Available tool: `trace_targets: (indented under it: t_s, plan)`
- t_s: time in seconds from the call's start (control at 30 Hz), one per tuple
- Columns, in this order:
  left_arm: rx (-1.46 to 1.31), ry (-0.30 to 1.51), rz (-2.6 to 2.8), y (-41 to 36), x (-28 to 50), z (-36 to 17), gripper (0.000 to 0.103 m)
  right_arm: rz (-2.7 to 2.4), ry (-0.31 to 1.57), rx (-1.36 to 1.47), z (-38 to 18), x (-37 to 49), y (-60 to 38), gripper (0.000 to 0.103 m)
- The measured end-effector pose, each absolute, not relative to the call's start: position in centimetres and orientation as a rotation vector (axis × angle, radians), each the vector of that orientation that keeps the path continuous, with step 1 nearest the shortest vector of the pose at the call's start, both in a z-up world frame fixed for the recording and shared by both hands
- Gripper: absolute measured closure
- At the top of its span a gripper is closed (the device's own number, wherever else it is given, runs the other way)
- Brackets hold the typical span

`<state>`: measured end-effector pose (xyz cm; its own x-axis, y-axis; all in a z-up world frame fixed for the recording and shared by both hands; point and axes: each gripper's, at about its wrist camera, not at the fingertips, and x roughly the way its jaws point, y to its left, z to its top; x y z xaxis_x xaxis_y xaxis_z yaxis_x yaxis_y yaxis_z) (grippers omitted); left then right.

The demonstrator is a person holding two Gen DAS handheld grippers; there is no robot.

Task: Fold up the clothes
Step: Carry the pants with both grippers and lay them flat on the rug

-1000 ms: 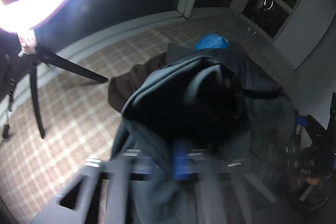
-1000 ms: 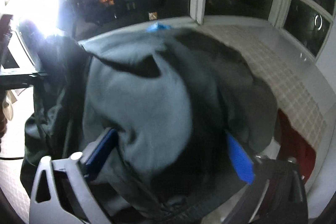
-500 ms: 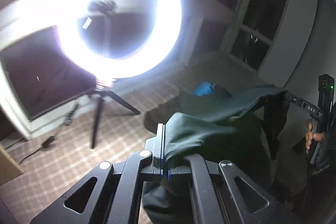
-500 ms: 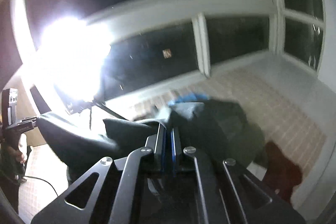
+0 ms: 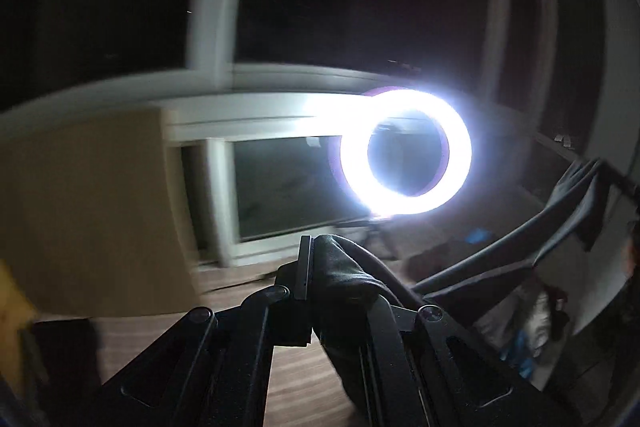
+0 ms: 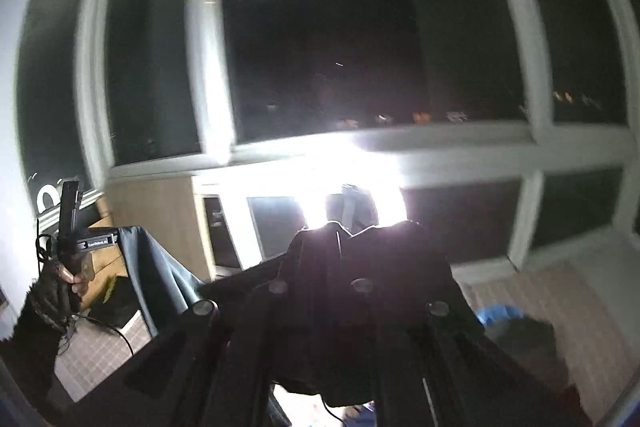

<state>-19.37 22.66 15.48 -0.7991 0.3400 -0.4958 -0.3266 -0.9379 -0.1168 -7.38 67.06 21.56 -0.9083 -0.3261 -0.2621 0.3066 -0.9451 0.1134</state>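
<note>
Left gripper [image 5: 310, 267]: jaws together, clamped on a bunched edge of the dark garment [image 5: 500, 263]. Cloth wraps over the right-hand finger and runs off to the right as a taut band toward the other hand's tool at the frame edge.

Right gripper [image 6: 340, 239]: jaws together, clamped on the same dark garment [image 6: 360, 267], which drapes over the fingers and hides the pads; strong backlight behind. From here the cloth stretches left to the left gripper [image 6: 86, 243], held in a hand [image 6: 76, 277].

Garment position: lifted, hanging in the air between the two grippers, clear of the checked surface [image 6: 560, 291]. A remaining clothes pile [image 6: 524, 343] with something blue lies on that surface, lower right.

Surroundings: ring light [image 5: 404, 153] on a stand, dark window panes, a light wooden panel [image 5: 88, 211]. Both views motion-blurred.

Step, judged: spreading the garment out in the air before any fold; no fold made yet.

Next move, judged: keep both grips firm, pull the held edge level, then lower the cloth flat onto the bare surface, away from the pile. Which edge is held cannot be told.
</note>
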Motion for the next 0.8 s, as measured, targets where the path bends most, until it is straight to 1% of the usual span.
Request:
trace_targets:
  t_s: [0.07, 0.13, 0.3, 0.43, 0.47, 0.53, 0.57, 0.6, 0.7, 0.73, 0.8]
  plan:
    - [-0.752, -0.069, 2.734, 18.8, -17.6, 16.0, 0.102, -2.734, -0.085, 0.379, 22.7, -7.0, 64.6, 0.099]
    - [-0.745, -0.107, 2.807, 14.6, -15.4, 17.6, 0.102, -2.703, -0.073, 0.358, 23.5, -7.6, 62.6, 0.099]
    - [-0.606, -0.039, 3.015, 6.6, -9.7, 23.8, 0.102, -2.683, -0.061, 0.303, 25.0, -9.7, 59.6, 0.099]
    - [-0.669, 0.058, 3.019, 5.7, -6.5, 24.1, 0.102, -2.718, -0.088, 0.346, 23.2, -11.3, 60.0, 0.099]
    - [-0.731, 0.067, 2.988, 5.8, -6.5, 23.1, 0.102, -2.744, -0.086, 0.387, 21.8, -11.5, 60.5, 0.099]
    - [-0.886, 0.030, 2.881, 5.9, -6.8, 19.3, 0.101, -2.795, -0.083, 0.472, 18.9, -11.8, 61.3, 0.099]
    - [-0.982, 0.000, 2.821, 5.7, -7.3, 16.8, 0.097, -2.827, -0.086, 0.527, 17.1, -12.0, 62.1, 0.099]
    - [-1.093, -0.022, 2.751, 6.0, -7.7, 13.8, 0.095, -2.872, -0.102, 0.607, 14.6, -12.1, 63.5, 0.099]
    - [-1.427, -0.090, 2.499, 6.9, -8.6, 3.7, 0.095, -3.016, -0.148, 0.926, 6.3, -12.5, 68.7, 0.099]
    - [-1.498, -0.114, 2.444, 6.9, -8.3, 1.4, 0.095, -3.074, -0.107, 1.030, 3.9, -12.4, 70.0, 0.099]
    - [-1.634, -0.187, 2.328, 6.5, -7.6, -3.1, 0.095, -3.132, 0.011, 1.322, -1.7, -12.1, 72.5, 0.099]
